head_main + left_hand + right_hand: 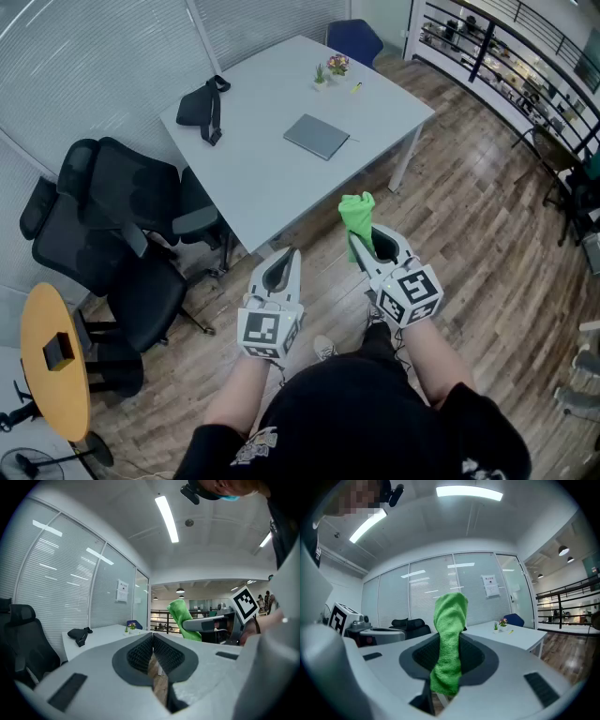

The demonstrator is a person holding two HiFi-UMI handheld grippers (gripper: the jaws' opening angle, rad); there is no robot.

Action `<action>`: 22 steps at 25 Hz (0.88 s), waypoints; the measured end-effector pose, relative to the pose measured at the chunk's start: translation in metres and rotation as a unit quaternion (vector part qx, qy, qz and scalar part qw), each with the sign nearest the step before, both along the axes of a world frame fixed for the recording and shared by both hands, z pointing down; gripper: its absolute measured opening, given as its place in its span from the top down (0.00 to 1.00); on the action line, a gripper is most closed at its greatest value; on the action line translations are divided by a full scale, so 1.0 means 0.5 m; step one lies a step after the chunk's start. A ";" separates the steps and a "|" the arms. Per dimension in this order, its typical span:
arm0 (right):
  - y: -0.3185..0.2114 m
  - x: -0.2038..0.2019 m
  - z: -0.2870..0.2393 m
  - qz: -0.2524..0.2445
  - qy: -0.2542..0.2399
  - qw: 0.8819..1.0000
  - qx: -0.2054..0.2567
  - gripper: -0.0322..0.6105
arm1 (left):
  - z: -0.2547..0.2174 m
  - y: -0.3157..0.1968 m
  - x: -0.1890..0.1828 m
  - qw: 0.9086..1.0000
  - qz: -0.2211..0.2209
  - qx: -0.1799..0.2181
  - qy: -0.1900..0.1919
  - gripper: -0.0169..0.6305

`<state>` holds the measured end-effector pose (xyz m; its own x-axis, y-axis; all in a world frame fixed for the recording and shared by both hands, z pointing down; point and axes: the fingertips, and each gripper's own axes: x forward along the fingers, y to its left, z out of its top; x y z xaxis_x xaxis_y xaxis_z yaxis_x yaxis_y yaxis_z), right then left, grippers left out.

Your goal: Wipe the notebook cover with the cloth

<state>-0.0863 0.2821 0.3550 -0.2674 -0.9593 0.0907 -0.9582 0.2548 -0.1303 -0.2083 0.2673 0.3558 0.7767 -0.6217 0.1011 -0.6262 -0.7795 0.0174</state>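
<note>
Notebook point(317, 136) is lying closed on the far grey table point(262, 192) in the head view, well apart from the left tool point(284, 258) and right tool point(373, 249), both near the person. Left gripper view: the left tool's jaws are pressing together on nothing. Right gripper view: the right tool is pinching a green cloth point(450, 639), whose top is standing upright above the jaws.
</note>
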 end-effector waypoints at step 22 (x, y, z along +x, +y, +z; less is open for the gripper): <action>0.005 0.046 -0.008 0.006 -0.017 1.000 0.010 0.78 | 0.005 0.000 0.035 1.000 0.007 0.000 -0.005 0.81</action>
<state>-0.0631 0.2844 0.3509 -0.2580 -0.9642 0.0616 -0.9564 0.2458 -0.1580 -0.1906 0.2673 0.3585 0.7840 -0.6110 0.1101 -0.6157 -0.7879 0.0114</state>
